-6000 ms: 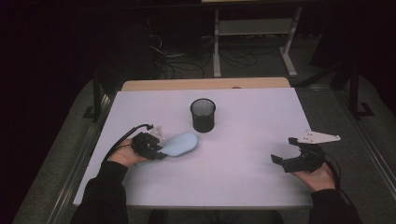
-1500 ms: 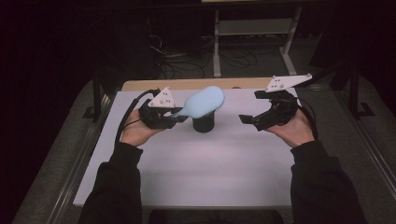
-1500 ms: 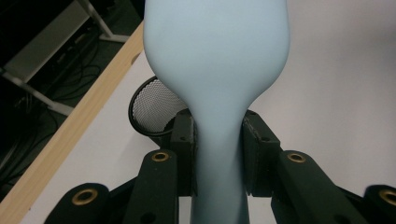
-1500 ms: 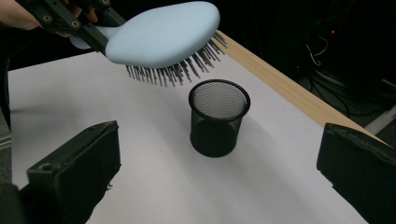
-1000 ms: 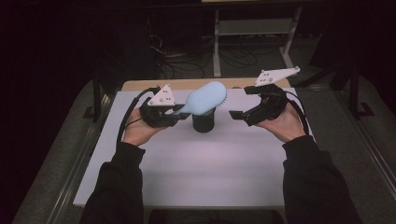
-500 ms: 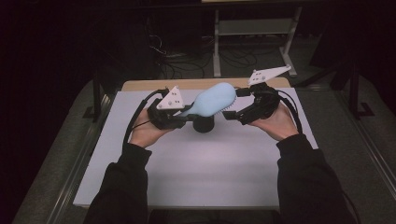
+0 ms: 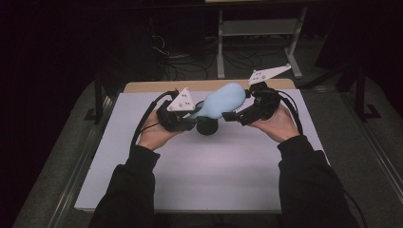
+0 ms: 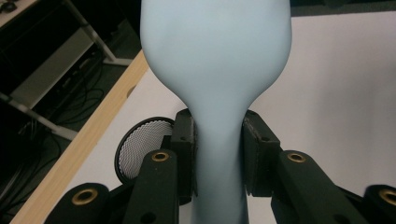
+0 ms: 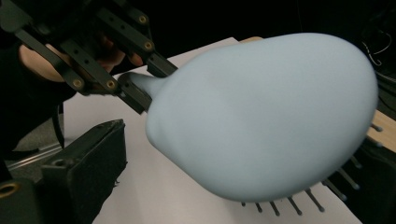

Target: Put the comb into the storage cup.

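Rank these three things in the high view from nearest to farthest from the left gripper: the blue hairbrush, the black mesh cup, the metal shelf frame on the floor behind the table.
1. Blue hairbrush: its handle is clamped in the left gripper.
2. Black mesh cup: on the table, just right of that gripper, under the brush.
3. Metal shelf frame: on the floor beyond the table's far edge.

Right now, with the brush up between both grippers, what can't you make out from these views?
- High view: mesh cup mostly hidden behind the hairbrush and left gripper.
- Right gripper view: whether the right gripper touches the brush; one jaw is hidden behind its head.
- Left gripper view: brush head cut off by the top edge.
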Tool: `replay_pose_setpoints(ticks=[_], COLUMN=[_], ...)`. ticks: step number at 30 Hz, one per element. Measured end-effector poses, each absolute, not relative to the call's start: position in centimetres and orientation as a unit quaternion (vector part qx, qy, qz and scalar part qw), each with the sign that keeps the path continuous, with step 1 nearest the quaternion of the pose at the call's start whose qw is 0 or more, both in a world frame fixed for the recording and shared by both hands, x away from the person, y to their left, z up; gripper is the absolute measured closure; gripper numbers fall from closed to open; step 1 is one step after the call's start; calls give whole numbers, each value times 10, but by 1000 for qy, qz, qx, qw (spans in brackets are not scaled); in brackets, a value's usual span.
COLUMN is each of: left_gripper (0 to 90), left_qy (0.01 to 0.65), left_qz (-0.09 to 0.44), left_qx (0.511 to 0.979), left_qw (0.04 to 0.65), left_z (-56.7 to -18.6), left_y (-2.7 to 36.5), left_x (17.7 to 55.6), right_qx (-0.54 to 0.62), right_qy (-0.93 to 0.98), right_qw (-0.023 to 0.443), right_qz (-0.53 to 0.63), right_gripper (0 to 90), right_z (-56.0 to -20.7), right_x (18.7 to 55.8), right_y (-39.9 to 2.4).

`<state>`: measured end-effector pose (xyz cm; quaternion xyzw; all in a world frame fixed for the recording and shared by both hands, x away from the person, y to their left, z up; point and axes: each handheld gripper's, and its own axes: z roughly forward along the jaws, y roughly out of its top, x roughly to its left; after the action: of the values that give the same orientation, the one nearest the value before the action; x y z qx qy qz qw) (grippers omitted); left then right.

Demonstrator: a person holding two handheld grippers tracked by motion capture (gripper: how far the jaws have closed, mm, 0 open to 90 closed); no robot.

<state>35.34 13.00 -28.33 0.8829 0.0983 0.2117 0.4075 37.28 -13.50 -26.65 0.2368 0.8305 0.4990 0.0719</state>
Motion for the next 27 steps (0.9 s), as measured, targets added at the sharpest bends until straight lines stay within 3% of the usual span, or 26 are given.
replay_pose_setpoints(ticks=[13,21,27], left_gripper=[703,704,705], left_qy=[103,107,111], left_qz=[200,202,206], left_qx=[895,898,900], left_qw=[386,377,368], left_z=[-290,-293,-297], left_y=[123,116,110], left_x=[357,359,359], right_qx=[242,277,300], right_qy=[835,823,813], right_qw=[66,72,61], right_qz=[490,491,496], right_gripper=[68,253,324], right_z=[-263,-260,-259], right_x=[374,376,377], right_y=[-131,-137,-141])
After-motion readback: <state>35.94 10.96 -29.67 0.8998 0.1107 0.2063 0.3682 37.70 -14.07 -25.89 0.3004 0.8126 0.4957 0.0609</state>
